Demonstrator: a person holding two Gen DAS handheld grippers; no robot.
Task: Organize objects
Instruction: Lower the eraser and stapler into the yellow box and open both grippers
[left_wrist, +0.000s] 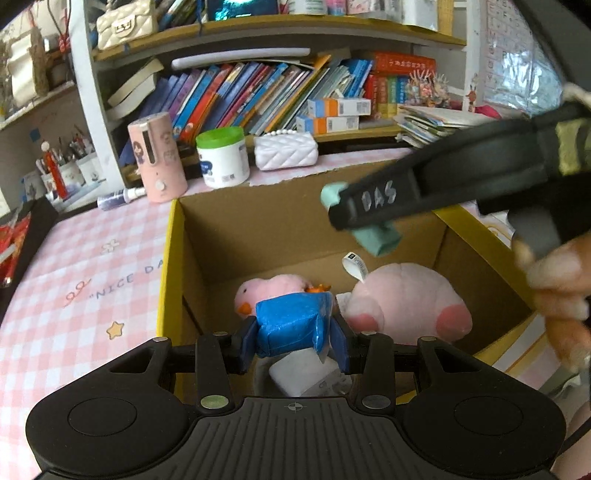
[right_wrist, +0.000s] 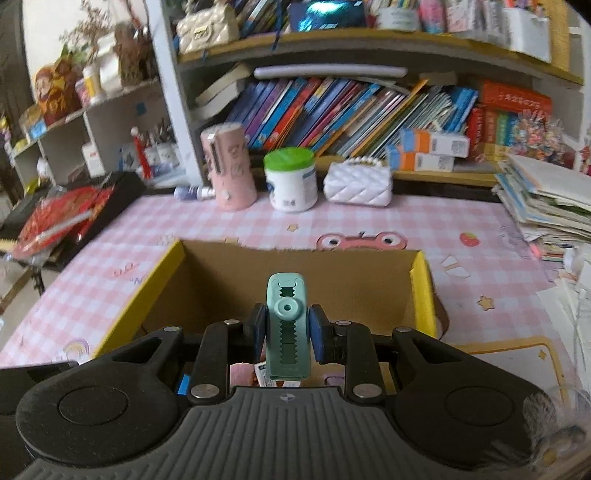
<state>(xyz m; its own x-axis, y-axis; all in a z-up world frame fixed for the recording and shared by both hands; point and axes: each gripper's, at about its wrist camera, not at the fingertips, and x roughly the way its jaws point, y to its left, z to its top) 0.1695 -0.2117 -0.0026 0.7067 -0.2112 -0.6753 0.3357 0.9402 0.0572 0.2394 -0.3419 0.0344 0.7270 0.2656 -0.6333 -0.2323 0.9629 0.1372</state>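
An open cardboard box (left_wrist: 173, 258) with yellow edges stands on the pink checked table; it also shows in the right wrist view (right_wrist: 421, 280). My left gripper (left_wrist: 293, 338) is shut on a blue wrapped packet (left_wrist: 288, 323) held over the box. My right gripper (right_wrist: 286, 334) is shut on a teal pencil sharpener (right_wrist: 287, 325) over the box; in the left wrist view it (left_wrist: 347, 216) reaches in from the right with the sharpener (left_wrist: 376, 236). Inside the box lie a pink duck plush (left_wrist: 266, 291), a big pink plush (left_wrist: 406, 301) and a white packet (left_wrist: 306, 373).
At the table's back stand a pink cylinder (right_wrist: 229, 168), a white tub with a green lid (right_wrist: 291, 181), a white quilted purse (right_wrist: 358, 182) and a spray bottle (right_wrist: 194, 192). Bookshelves rise behind. A paper stack (right_wrist: 546, 199) sits at right, red items (right_wrist: 59, 221) at left.
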